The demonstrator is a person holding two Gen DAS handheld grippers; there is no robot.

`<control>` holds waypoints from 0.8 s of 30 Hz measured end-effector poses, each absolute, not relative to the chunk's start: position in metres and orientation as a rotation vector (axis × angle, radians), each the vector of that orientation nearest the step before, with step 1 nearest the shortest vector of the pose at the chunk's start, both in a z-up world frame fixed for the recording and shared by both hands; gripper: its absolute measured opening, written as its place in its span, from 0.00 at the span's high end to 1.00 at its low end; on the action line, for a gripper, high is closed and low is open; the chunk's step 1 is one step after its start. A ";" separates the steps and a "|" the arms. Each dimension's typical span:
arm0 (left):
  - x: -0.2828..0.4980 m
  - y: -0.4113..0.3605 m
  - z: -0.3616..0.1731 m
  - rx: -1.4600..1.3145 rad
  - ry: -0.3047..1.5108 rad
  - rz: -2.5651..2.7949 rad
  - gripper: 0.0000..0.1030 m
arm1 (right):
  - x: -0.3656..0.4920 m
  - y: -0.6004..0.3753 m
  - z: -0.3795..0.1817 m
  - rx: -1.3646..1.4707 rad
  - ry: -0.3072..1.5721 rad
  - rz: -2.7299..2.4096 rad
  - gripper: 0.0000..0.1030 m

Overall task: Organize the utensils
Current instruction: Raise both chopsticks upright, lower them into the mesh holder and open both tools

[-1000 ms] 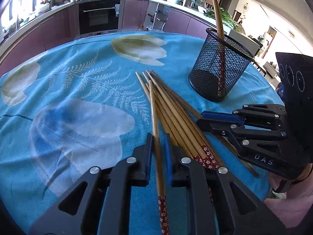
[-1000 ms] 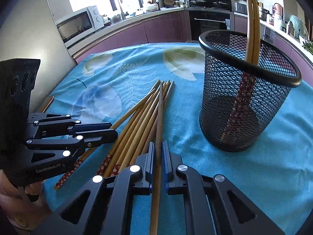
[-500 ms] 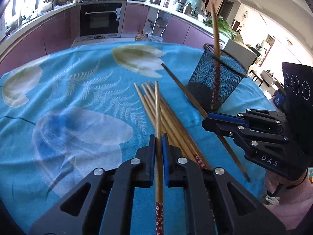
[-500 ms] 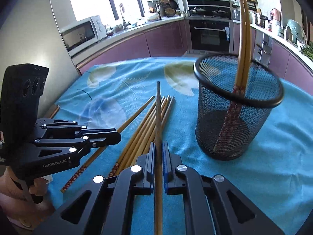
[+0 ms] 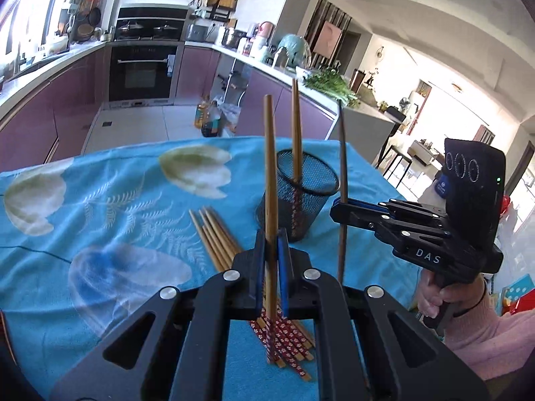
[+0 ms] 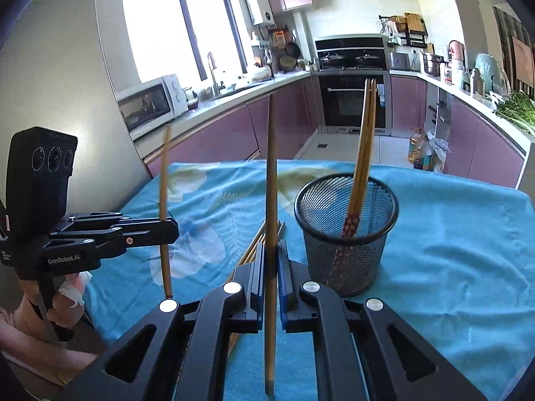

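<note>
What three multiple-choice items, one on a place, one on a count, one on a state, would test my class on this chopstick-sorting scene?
1. Where does the black mesh holder stand?
A. on the blue tablecloth
B. on the floor
C. on the counter

2. How many chopsticks stand in it?
A. none
B. two
C. six

3. What is the left gripper doing?
A. hanging open
B. clamping a chopstick
C. holding a spoon

Key: 1 A, cloth lies under the holder; 2 B, a pair leans inside; 3 B, its jaws pinch one stick.
</note>
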State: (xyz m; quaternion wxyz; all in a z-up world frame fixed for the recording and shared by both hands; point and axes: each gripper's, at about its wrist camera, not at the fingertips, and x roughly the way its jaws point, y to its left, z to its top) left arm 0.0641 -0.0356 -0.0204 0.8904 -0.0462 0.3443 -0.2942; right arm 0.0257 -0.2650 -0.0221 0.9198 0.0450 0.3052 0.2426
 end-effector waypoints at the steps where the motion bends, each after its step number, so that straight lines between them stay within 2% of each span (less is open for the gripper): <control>1: 0.062 -0.036 -0.016 -0.097 0.705 -0.617 0.93 | 0.025 -0.267 -0.019 0.094 0.616 0.494 0.94; 24: 0.078 -0.057 0.052 -0.115 0.540 -0.665 0.93 | 0.025 -0.300 0.038 0.098 0.454 0.464 0.94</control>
